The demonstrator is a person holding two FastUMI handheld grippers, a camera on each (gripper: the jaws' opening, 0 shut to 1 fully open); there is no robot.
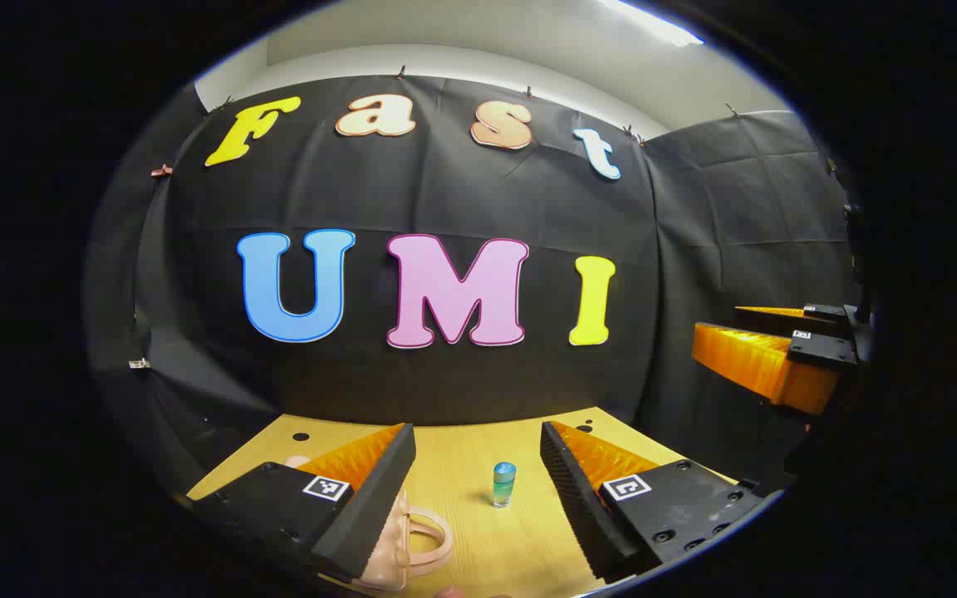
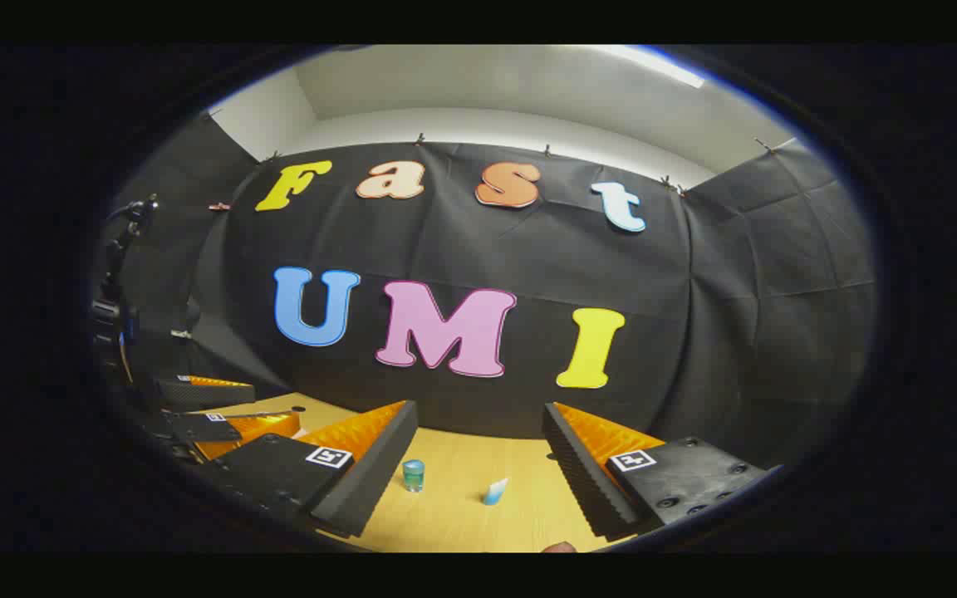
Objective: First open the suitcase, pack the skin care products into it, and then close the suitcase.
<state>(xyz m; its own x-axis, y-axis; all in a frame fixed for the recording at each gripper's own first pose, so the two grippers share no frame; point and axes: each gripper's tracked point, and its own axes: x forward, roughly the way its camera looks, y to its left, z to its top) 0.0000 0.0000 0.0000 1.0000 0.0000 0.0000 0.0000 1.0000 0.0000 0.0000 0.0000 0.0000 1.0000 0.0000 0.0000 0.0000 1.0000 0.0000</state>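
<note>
Black cloth hanging behind a pale wooden table [image 1: 478,531], white wall and a ceiling light strip above it.

Left gripper [image 1: 478,490] hovering over the table, fingers spread wide apart, gripping nothing. Standing upright between the jaws, a little toward the right finger and farther out than the tips: a small blue-green bottle [image 1: 503,484], touching neither finger. Lying beneath and just inside the left finger: a pink suitcase [image 1: 399,540] with a looped handle (partly hidden under that finger, so lid state impossible to tell). Hanging well off to the right of the jaws, higher up at the edge: the right gripper [image 1: 765,340], seen from the side.

Right gripper [image 2: 478,469] likewise poised over the same table [image 2: 462,515], fingers parted widely, clamping nothing. Sitting just beside the inner face of its left finger: the blue-green bottle [image 2: 414,475], upright, seeming clear of the finger. Resting nearer the middle of the gap, tilted: a small pale blue tube [image 2: 495,492]. Showing beyond the left finger, at the far left edge: the left gripper [image 2: 213,411].
</note>
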